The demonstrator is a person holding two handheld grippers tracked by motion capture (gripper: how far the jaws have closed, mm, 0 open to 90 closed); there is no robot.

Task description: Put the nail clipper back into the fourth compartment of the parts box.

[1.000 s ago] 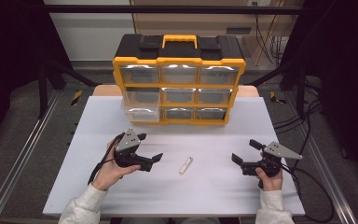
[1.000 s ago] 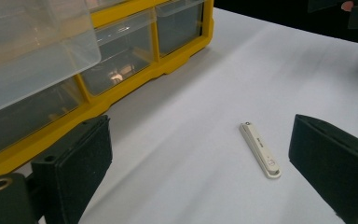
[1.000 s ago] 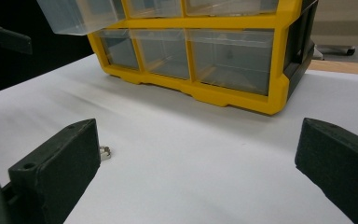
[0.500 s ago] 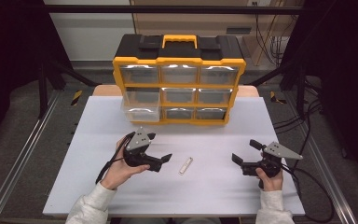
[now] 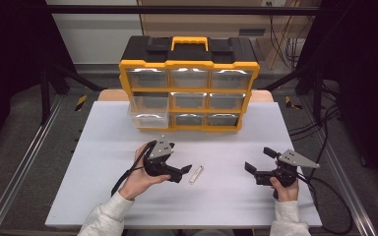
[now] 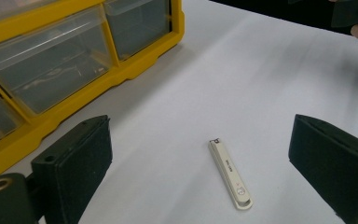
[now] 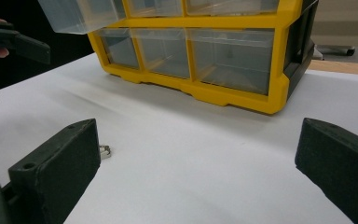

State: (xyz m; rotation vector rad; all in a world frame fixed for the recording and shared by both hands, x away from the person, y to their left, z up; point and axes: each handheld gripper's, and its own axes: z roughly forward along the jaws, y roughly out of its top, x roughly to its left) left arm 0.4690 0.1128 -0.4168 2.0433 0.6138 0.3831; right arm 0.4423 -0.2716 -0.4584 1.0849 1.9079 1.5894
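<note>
Left gripper [image 5: 183, 173] jaws spread wide, framing a slim cream-white flat nail clipper [image 6: 230, 174] on my white table [image 5: 103, 147].
Clipper lies flat, untouched, metal tip toward the yellow-and-black drawer organizer [image 5: 189, 83], small round mark near its rounded end; my right gripper [image 5: 259, 164] spread too, well apart.

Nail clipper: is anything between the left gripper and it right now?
Nothing visible. The nail clipper lies flat on bare white table, ahead of the left gripper, whose jaws stand wide open to either side of it.
</note>
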